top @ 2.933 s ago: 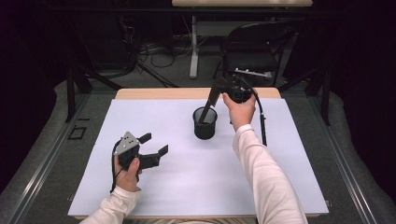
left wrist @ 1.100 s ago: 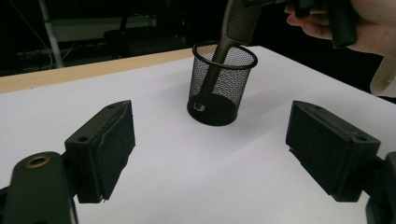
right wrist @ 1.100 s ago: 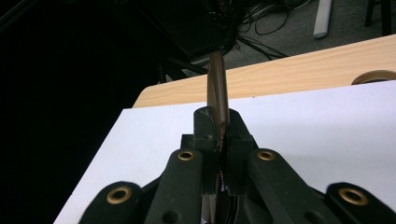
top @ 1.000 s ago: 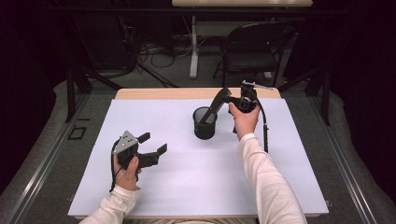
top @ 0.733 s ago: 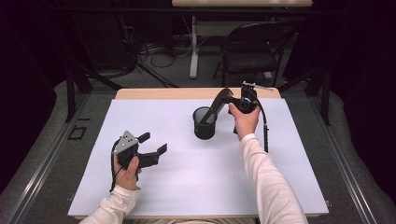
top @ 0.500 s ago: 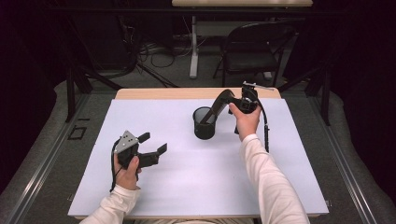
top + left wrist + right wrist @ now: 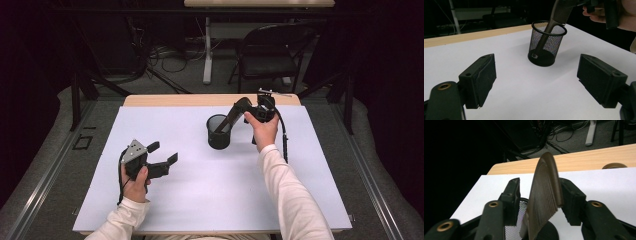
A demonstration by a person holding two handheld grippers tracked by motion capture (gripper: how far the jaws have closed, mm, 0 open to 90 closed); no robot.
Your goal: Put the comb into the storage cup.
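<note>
Comb (image 7: 231,116) stands tilted in mesh cup (image 7: 218,132), handle end down at cup floor, toothed head sticking out above rim toward right gripper (image 7: 250,111). In right gripper view, comb head (image 7: 545,195) sits between jaws: right jaw against it, gap on left jaw side, so firm grip cannot be confirmed. Cup upright, mid-table, toward far edge of white table (image 7: 200,200). Left gripper (image 7: 162,159) well apart at near left, jaws wide, holding nothing; in its own view, cup (image 7: 547,42) and comb (image 7: 551,22) lie ahead.
</note>
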